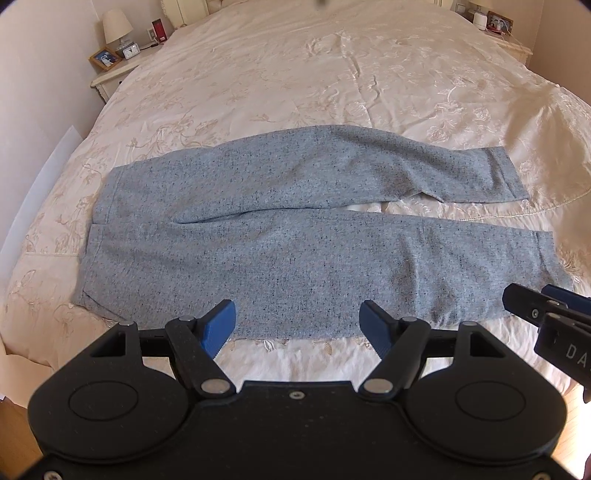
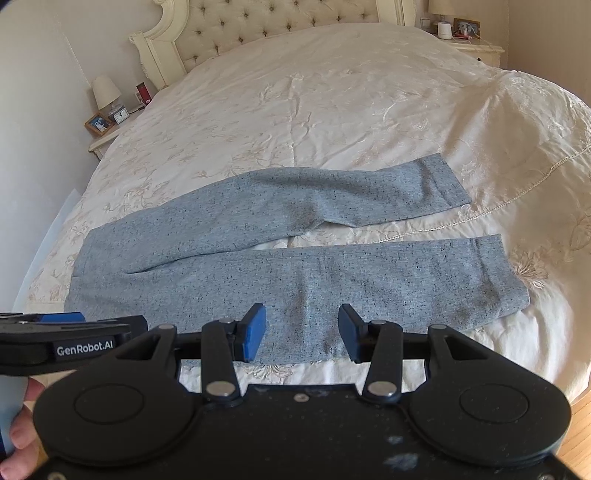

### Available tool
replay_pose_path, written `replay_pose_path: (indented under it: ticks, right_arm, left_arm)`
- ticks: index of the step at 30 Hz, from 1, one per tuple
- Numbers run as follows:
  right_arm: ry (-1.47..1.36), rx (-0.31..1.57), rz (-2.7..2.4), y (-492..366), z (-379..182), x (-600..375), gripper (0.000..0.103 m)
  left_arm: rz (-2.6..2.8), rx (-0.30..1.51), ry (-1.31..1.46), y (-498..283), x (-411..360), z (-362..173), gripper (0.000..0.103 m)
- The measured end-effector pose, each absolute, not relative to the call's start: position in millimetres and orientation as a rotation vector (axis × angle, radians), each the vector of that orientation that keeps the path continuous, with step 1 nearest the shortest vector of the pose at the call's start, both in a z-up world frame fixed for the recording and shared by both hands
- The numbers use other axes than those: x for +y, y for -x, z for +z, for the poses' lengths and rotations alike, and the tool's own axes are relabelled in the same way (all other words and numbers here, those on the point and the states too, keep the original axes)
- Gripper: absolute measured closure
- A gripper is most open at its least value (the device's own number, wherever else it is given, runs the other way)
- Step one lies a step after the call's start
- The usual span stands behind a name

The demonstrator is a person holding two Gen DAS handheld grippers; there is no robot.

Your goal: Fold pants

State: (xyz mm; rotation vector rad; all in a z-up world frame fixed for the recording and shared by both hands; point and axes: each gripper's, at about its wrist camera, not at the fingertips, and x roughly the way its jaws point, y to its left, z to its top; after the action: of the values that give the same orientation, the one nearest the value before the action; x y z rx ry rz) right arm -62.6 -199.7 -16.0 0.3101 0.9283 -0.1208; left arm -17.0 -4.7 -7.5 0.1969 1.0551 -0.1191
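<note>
Grey speckled pants lie flat across the cream bedspread, waistband at the left, both legs pointing right with a gap between them; they also show in the right wrist view. My left gripper is open and empty, just above the near edge of the near leg. My right gripper is open and empty, above the near leg's front edge, further right. The right gripper also shows at the right edge of the left wrist view. The left gripper shows at the left of the right wrist view.
The bed has a tufted headboard. Nightstands stand on both sides, the left one with a lamp, clock and photo frame, the right one with small items. The bed's near edge and wood floor lie at the lower right.
</note>
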Motion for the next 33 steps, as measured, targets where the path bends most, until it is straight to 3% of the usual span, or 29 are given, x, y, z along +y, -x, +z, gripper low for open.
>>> replay_pose_path:
  ticks: [33]
  right_arm:
    - [-0.289,0.923,-0.091,65.8,-10.5,-191.1,0.056]
  left_arm:
    - [-0.128,1.060,-0.188,13.9,1.9,-6.0,0.027]
